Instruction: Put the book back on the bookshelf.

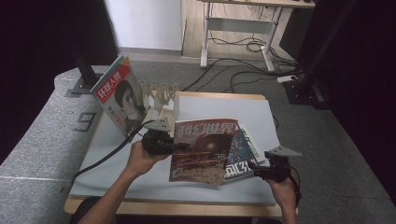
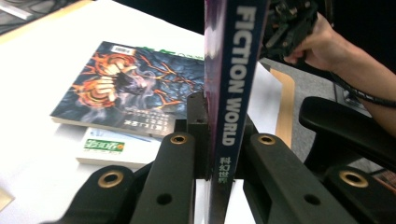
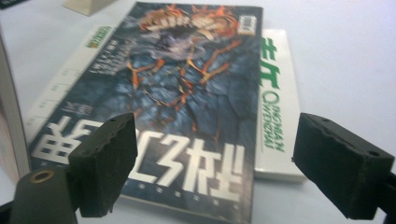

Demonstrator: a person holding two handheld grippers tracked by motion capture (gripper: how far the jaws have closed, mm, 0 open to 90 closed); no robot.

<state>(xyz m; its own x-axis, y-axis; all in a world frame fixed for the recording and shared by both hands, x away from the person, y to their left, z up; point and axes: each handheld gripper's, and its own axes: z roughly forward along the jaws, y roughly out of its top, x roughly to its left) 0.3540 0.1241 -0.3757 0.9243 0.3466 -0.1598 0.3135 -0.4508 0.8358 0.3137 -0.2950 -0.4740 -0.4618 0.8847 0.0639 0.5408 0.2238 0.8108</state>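
Observation:
A red-brown science fiction magazine is lifted off the table, tilted, with my left gripper shut on its spine. In the left gripper view the blue "FICTION WORLD" spine stands upright, clamped between the two black jaws of the left gripper. A dark blue magazine with orange cracks lies flat on a white-and-green magazine. My right gripper hovers at its near edge, jaws wide apart, with nothing pressed between the pads. From above, the right gripper sits beside the blue magazine.
Another magazine leans upright in a wooden rack at the table's back left. The white table top reaches to the rack. A black chair arm lies beyond the table edge. Cables and a desk frame are on the floor behind.

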